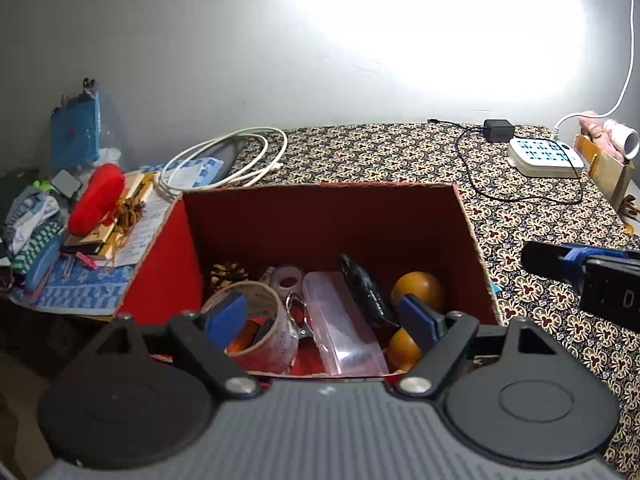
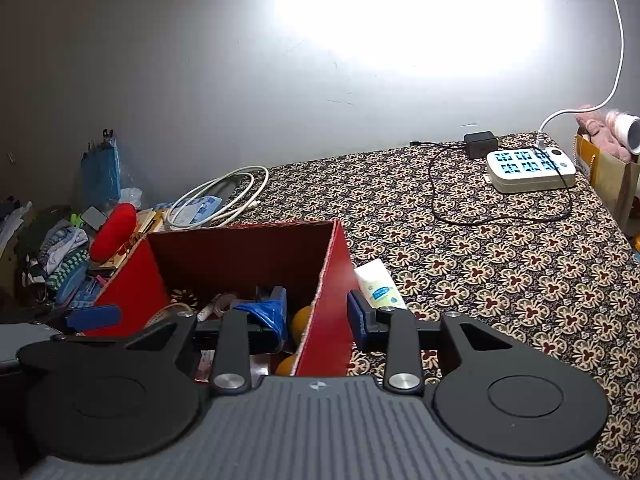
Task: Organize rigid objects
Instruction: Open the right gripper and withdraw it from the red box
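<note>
Hovering over the red box (image 1: 320, 224), the left hand-held gripper (image 1: 320, 318) gapes wide and empty; tape (image 1: 256, 320), a clear case (image 1: 344, 320) and oranges (image 1: 418, 290) lie below. Right view: the right hand-held gripper (image 2: 316, 316), partly open, straddles the box wall (image 2: 332, 300) without gripping; a tube (image 2: 380, 284) lies just ahead on the surface (image 2: 500, 260).

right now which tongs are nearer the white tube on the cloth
Right. The right tongs straddle the red box wall, one finger beside the white tube; the left tongs hang over the box's inside.
</note>
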### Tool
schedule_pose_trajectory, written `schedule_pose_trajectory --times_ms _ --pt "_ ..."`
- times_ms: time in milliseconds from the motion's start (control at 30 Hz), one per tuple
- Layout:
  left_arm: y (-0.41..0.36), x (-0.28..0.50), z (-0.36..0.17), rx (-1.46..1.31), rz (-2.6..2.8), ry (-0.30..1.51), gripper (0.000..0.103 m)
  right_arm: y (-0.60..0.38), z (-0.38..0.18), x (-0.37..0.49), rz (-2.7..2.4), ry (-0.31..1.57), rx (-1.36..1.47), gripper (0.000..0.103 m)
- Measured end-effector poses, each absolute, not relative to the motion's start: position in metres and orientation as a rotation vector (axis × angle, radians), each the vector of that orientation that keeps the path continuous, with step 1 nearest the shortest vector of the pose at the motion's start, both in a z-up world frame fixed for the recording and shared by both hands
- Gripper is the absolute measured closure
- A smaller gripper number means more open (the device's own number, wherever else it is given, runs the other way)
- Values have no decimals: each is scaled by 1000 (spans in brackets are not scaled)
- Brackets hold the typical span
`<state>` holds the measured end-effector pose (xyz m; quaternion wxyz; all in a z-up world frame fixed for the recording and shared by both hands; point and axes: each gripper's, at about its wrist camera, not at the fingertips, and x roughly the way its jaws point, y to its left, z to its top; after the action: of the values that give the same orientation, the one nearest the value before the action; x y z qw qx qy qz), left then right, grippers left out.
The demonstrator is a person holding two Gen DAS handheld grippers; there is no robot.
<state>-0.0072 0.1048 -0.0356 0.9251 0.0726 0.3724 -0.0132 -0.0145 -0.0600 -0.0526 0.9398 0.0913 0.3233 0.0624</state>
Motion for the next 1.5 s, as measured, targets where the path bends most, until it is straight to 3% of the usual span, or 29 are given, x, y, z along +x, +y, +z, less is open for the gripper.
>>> schedule_pose_trajectory --times_ms 1500 --pt "-44 -30 -61 235 -32 856 21 -186 -81 -35 172 756 171 85"
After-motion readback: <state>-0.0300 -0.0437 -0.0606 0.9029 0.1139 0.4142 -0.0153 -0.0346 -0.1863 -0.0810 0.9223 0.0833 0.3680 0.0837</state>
